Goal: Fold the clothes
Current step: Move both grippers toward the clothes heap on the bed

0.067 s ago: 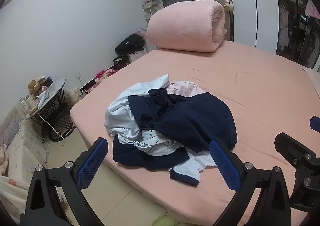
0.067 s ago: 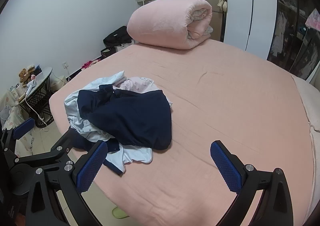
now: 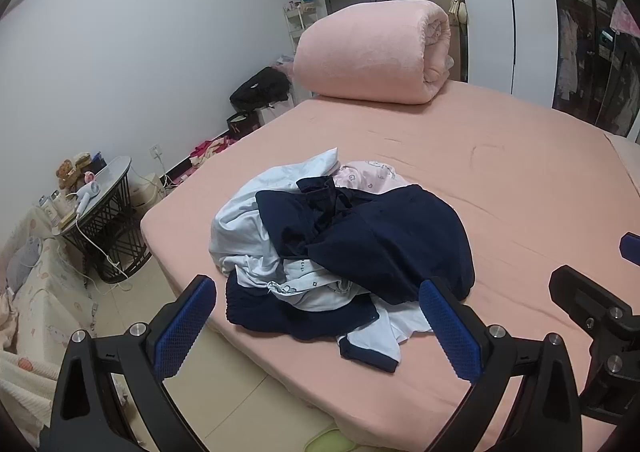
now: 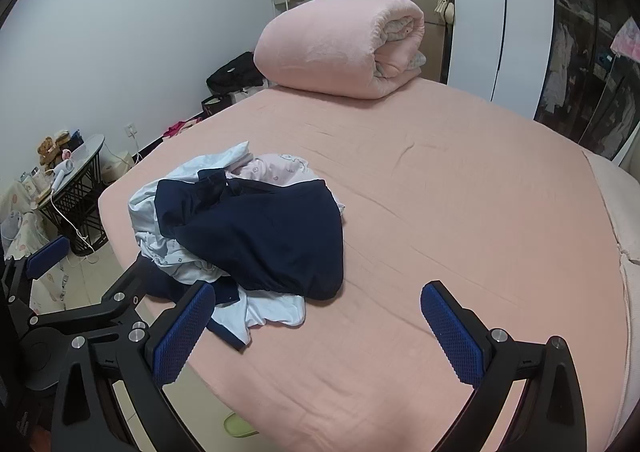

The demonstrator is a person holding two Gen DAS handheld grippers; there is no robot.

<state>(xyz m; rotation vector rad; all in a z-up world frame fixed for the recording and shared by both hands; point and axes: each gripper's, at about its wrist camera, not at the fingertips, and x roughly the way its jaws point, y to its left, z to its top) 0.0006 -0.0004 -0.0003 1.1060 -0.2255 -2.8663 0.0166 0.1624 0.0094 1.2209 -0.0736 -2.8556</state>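
A heap of clothes (image 3: 340,252) lies near the front left corner of the pink bed (image 3: 500,180): a navy garment (image 3: 384,240) on top, light blue pieces (image 3: 240,224) and a pale pink printed piece (image 3: 368,176) under it. It also shows in the right wrist view (image 4: 248,236). My left gripper (image 3: 318,326) is open and empty, held above the bed's front edge just before the heap. My right gripper (image 4: 318,332) is open and empty, to the right of the heap over bare sheet (image 4: 460,212).
A rolled pink quilt (image 3: 372,56) lies at the far end of the bed. A round black side table (image 3: 100,212) with a hair dryer stands left of the bed. A white wardrobe (image 3: 504,12) and a dark glass closet are at the right. Bags lie on the floor by the wall.
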